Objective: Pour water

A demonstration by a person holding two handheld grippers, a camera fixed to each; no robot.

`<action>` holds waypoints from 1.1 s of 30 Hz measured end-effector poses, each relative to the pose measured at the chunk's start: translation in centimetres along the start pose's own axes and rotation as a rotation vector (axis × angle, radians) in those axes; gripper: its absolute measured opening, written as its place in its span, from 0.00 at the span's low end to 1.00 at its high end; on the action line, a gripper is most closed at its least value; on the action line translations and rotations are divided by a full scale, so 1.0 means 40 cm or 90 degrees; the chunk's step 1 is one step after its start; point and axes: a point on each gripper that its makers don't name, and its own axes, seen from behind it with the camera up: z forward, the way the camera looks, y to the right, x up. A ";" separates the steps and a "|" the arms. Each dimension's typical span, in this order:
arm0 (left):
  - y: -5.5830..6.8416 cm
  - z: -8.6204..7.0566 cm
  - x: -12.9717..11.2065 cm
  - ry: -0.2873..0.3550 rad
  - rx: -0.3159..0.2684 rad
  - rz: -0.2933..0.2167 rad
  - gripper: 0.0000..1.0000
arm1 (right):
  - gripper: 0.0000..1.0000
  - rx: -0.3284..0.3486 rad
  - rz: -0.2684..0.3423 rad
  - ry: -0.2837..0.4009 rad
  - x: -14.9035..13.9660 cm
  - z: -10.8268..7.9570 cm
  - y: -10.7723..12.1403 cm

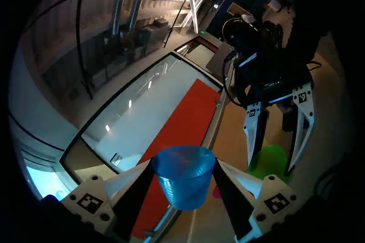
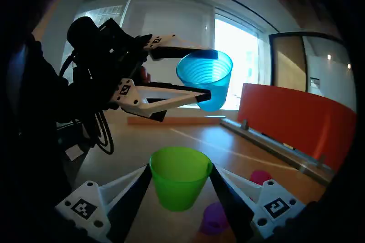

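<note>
No words, numbers or brand names legible anywhere. The only signs are square black-and-white coded markers (image 1: 89, 203), patterns rather than letters. Left gripper (image 1: 185, 170): one on each white finger base, either side of the blue cup (image 1: 184, 183) held in its jaws. Right gripper (image 2: 180, 174): the same pair, flanking the green cup (image 2: 179, 188) in its jaws. More of them on the outer finger faces, seen from the opposite gripper's view.

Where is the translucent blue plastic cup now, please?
The blue cup is upper centre in the right gripper view, between the fingers of the left tool, above the green plastic cup the right tool holds.
</note>
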 end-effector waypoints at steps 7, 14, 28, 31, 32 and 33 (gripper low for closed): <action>0.003 0.002 0.003 0.000 -0.002 0.007 0.86 | 0.92 0.006 -0.006 0.003 0.003 0.000 -0.008; 0.005 0.002 0.003 0.001 -0.001 0.015 0.86 | 0.92 0.003 -0.007 0.003 0.002 -0.002 -0.004; 0.009 0.010 0.004 0.003 -0.002 0.037 0.86 | 0.92 0.000 -0.007 0.003 0.002 0.000 0.004; 0.011 0.011 0.004 0.004 -0.003 0.041 0.86 | 0.92 0.000 -0.007 0.002 0.002 0.000 0.004; 0.012 0.011 0.005 0.004 -0.003 0.042 0.86 | 0.92 0.000 -0.007 0.002 0.002 0.000 0.004; 0.012 0.011 0.005 0.004 -0.003 0.043 0.86 | 0.92 0.000 -0.007 0.002 0.002 0.000 0.004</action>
